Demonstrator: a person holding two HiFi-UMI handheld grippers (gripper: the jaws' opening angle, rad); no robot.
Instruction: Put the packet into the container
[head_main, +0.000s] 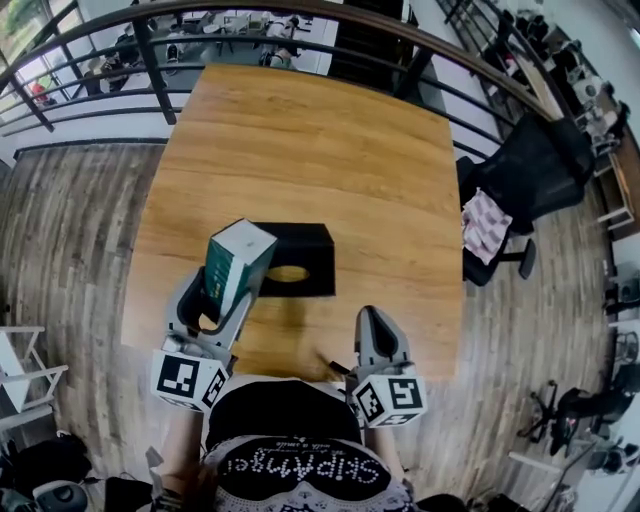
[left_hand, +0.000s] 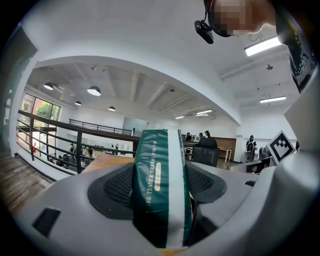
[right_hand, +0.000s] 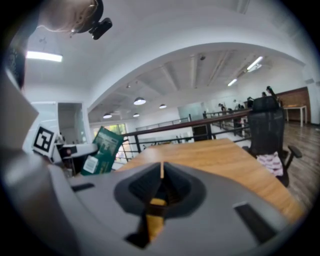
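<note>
My left gripper (left_hand: 161, 187) is clamped on the green-and-white packet (head_main: 238, 262), held on end above the wooden table (head_main: 320, 150), over the left edge of the black container (head_main: 308, 245). My right gripper (right_hand: 161, 170) has its jaws pressed together with nothing between them, and it sits nearer to me than the container, off its right corner and apart from it. The container lies flat, with an oval opening in its top just right of the packet.

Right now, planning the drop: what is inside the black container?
The black container shows only tan through its oval opening. Its top hides the rest, and the packet in the left tongs covers its left edge.
</note>
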